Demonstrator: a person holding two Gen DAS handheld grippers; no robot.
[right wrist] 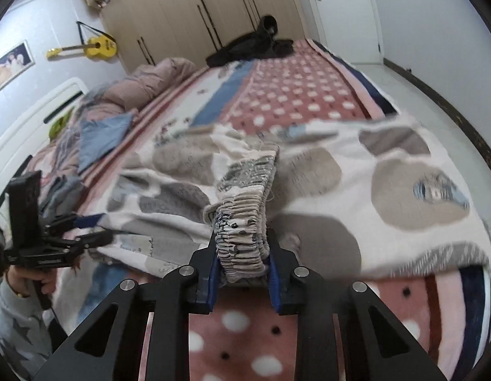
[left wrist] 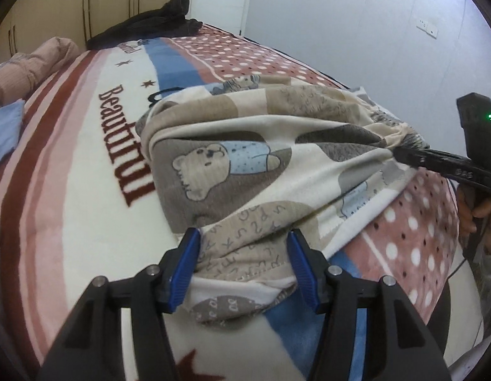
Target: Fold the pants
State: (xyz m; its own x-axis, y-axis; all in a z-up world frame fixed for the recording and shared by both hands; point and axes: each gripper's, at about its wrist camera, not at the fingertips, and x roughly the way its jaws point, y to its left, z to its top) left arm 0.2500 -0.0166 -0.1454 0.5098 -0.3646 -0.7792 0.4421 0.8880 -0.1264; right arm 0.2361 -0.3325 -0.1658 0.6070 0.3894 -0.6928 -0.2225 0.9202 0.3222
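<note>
The pants [left wrist: 245, 165] are cream fleece with grey and beige patches and a bear print, lying bunched on the bed. My left gripper [left wrist: 243, 241] has its blue pads wide apart around the hem end of a pant leg. My right gripper [right wrist: 242, 247] is shut on the gathered elastic waistband [right wrist: 242, 222] and holds it a little above the blanket. The right gripper also shows in the left wrist view [left wrist: 401, 155], pinching the waistband at the right. The left gripper shows at the left of the right wrist view [right wrist: 96, 230].
A red, white and blue blanket [left wrist: 96, 171] with "Beautiful" lettering covers the bed. A dark jacket [left wrist: 150, 25] lies at the far end. A pink duvet [right wrist: 143, 85] and blue cloth [right wrist: 99, 136] lie at the head side. The floor [right wrist: 435, 101] runs along the right.
</note>
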